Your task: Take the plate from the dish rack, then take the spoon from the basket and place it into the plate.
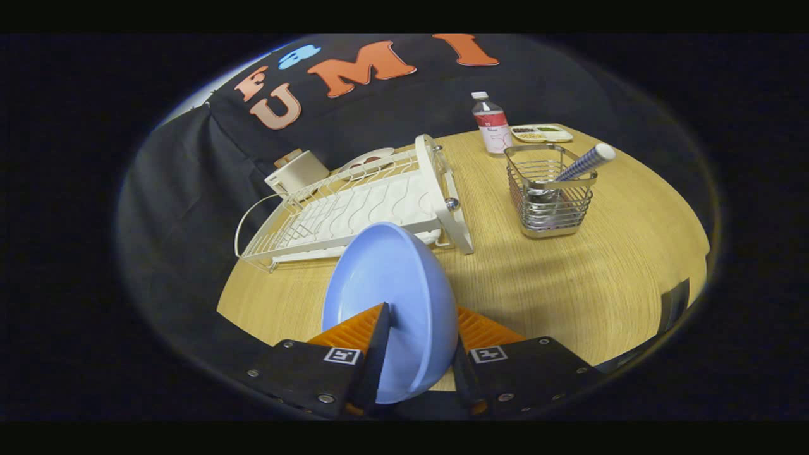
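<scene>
Bare table [569, 278] lies open toward the basket [551, 189] (rack [354, 202] crowds the other side); bottle [492, 123] stands behind.

Blue plate [395, 291] on edge; spoon [584, 163] leaning in wire basket [550, 189].

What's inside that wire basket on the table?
A spoon stands in the wire basket, its checked handle leaning out over the rim. Its bowl end shows only dimly through the wires. The claw is shut on the blue plate.
</scene>
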